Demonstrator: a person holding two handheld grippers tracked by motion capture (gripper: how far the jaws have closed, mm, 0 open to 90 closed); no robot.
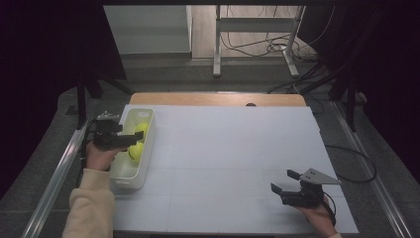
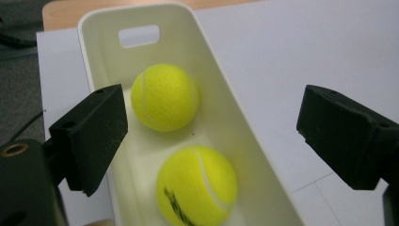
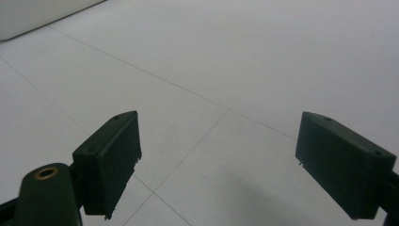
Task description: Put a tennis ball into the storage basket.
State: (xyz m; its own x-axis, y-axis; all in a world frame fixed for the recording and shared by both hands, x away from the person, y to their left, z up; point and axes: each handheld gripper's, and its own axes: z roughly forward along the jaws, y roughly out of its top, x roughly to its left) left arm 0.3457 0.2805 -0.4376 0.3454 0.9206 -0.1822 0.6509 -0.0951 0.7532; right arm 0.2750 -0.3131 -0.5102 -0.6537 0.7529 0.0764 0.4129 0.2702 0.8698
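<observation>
A white oblong bin (image 1: 130, 174) stands at the table's left edge with two yellow tennis balls in it. In the left gripper view one ball (image 2: 165, 96) lies farther in and the other (image 2: 196, 185) lies nearer, both resting on the bin's floor (image 2: 141, 150). My left gripper (image 1: 131, 140) hovers over the bin, its jaws spread wide, and nothing is between its pads (image 2: 96, 136). My right gripper (image 1: 284, 181) sits low over the white table at the front right, open and empty, with bare board under its jaws (image 3: 219, 160).
White board (image 1: 223, 148) covers the table, with a wooden edge (image 1: 218, 98) showing at the back. Metal rails run along both sides. A frame's legs and cables lie on the floor beyond the table.
</observation>
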